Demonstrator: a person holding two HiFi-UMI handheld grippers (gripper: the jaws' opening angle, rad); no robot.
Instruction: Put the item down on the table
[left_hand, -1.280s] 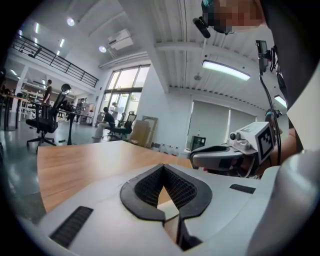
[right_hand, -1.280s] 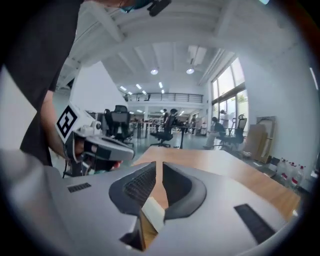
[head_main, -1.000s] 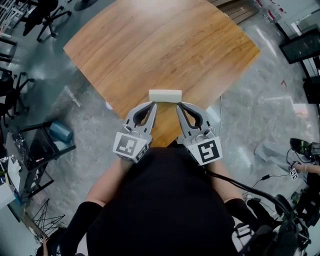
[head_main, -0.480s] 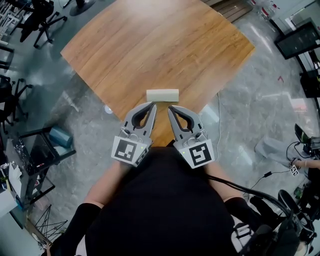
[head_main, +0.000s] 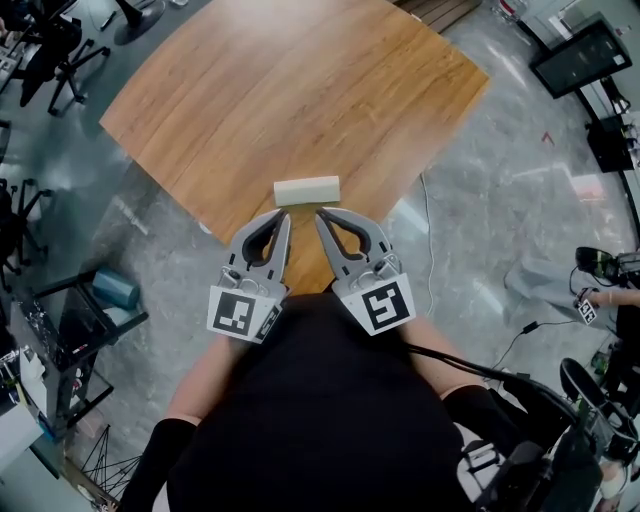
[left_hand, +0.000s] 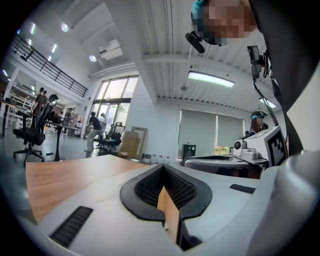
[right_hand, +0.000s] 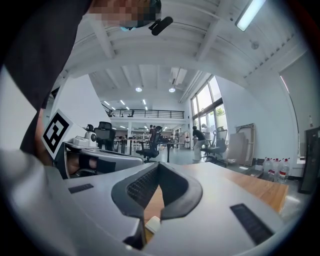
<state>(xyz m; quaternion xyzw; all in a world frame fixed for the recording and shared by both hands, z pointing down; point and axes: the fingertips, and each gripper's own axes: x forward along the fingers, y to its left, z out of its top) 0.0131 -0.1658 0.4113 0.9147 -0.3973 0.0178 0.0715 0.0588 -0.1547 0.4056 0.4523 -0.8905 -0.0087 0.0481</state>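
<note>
A pale white block (head_main: 307, 191) lies flat on the wooden table (head_main: 290, 90), close to its near corner. My left gripper (head_main: 284, 214) sits just short of the block's near side, jaws shut and empty. Beside it, my right gripper (head_main: 321, 213) is shut too, its tips a little short of the block. In the left gripper view the closed jaws (left_hand: 169, 225) show only wood through their slit. The right gripper view shows shut jaws (right_hand: 145, 226) with a corner of the white block (right_hand: 152, 223) peeping beyond them.
The table's near corner and edges drop to a grey floor on both sides. Office chairs (head_main: 50, 50) stand far left, a cart with a blue roll (head_main: 110, 288) at left, a monitor (head_main: 580, 55) at top right, cables (head_main: 520, 340) on the right floor.
The grippers' tips were at the block's two near corners; now they have drawn together below its near side. The right gripper swung inward to the left. The block stays on the table.
</note>
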